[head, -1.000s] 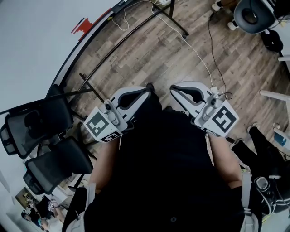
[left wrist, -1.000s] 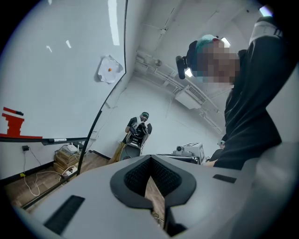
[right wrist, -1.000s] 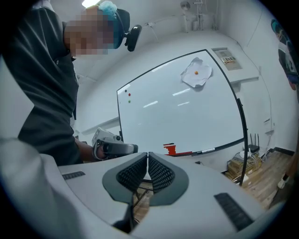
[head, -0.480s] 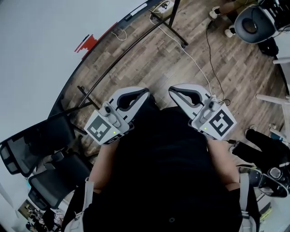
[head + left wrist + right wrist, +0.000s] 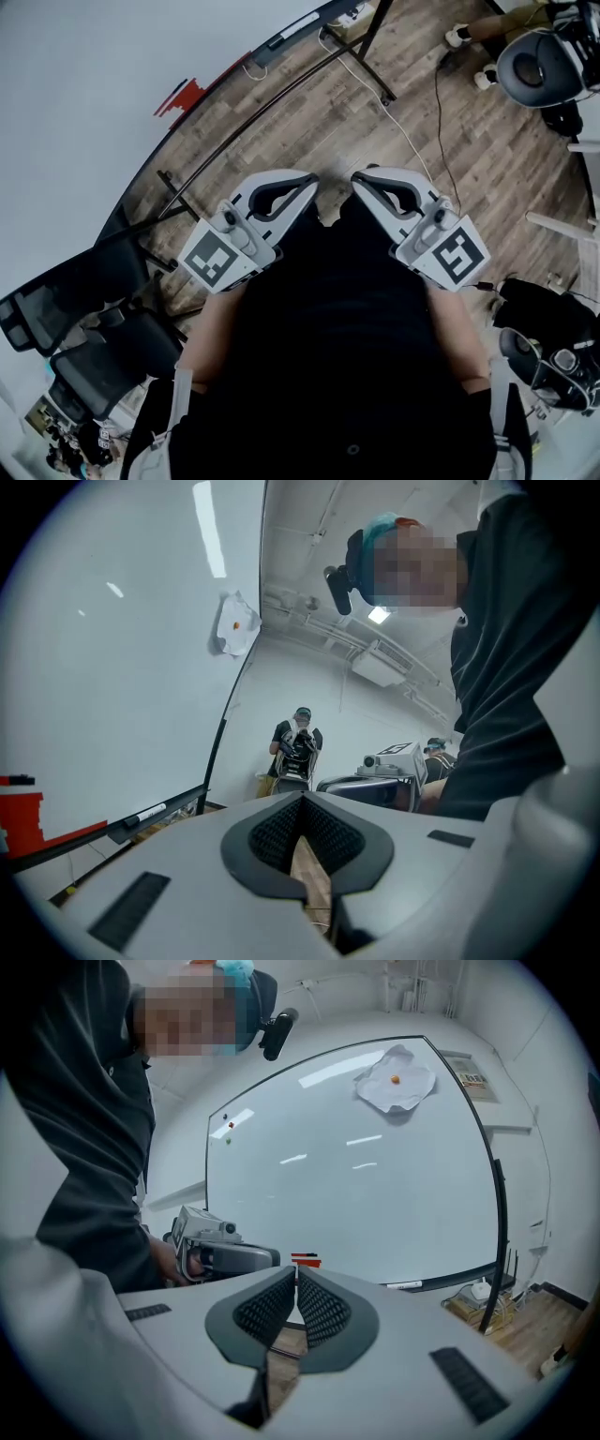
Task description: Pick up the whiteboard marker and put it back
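Whiteboard (image 5: 356, 1176): a large standing board with a nearly bare face. It fills the space ahead of both grippers, which suggests the person is facing it to reach its ledge.
Floor (image 5: 403, 131): wood planks with a pale cable trailing across them. The board's dark frame legs stand on it.
Office chairs (image 5: 94, 319): two dark chairs parked to the person's left, probably pushed aside from the board.
Tray (image 5: 464, 1273): a dark ledge along the board's lower edge. It is the usual home for pens, so it is likely where the marker goes back.
Left gripper (image 5: 309, 180): held level in front of the chest, jaws closed on each other with nothing between them. This looks like a carrying posture rather than a reach.
Right gripper (image 5: 361, 180): close beside the left one, jaws likewise together and empty, pointed roughly toward the tray.
Crumpled paper (image 5: 398, 1080): fixed high on the board under a small orange dot, probably a magnet.
Red eraser (image 5: 305, 1260): at the board's lower edge, apart from the marker.
Whiteboard marker (image 5: 404, 1285): white barrel with a dark cap, lying flat along the tray and well apart from both grippers. It is untouched, so the pick-up has not yet begun, and the jaws must open before either gripper can take it.
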`<state>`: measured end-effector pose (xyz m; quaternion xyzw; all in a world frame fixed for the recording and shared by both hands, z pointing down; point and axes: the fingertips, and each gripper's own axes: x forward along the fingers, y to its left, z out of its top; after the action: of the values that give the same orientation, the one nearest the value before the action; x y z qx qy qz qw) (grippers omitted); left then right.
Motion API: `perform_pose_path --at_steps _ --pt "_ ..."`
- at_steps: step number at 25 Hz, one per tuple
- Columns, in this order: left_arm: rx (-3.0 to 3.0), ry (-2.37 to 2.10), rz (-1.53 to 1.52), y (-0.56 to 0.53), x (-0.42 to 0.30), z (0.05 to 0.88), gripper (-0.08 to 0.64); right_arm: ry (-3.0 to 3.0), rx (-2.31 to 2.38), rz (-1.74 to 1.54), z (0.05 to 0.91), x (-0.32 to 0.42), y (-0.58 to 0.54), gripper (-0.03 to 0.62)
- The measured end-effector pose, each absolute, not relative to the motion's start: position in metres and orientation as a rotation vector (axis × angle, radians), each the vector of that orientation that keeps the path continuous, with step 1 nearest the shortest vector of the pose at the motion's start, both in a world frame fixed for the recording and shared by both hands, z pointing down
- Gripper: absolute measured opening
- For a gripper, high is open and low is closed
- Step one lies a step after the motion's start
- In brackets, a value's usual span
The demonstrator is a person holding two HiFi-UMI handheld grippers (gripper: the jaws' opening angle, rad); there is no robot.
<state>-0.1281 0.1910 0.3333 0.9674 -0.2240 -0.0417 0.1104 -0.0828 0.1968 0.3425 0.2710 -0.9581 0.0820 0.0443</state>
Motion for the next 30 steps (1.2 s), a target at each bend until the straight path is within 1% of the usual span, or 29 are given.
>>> perform_pose_path --at_steps 8,16,24,30 --pt "2.784 -0.878 -0.092 0.132 -0.089 0.331 0.011 -3.000 0.603 0.215 0.337 -0.045 0.133 0.021" --pt "2.750 -1.001 -0.112 0.085 -0.034 0.307 0.011 -3.030 0.440 0.214 0.325 0.016 0.075 0.021" --pt "2.676 -1.222 -0.061 0.058 -0.012 0.308 0.012 -3.066 0.247 0.198 0.326 0.051 0.042 0.021" --pt "2.642 -1.276 -0.045 0.052 -0.002 0.313 0.012 -3.061 0.217 0.202 0.330 0.072 0.023 0.021"
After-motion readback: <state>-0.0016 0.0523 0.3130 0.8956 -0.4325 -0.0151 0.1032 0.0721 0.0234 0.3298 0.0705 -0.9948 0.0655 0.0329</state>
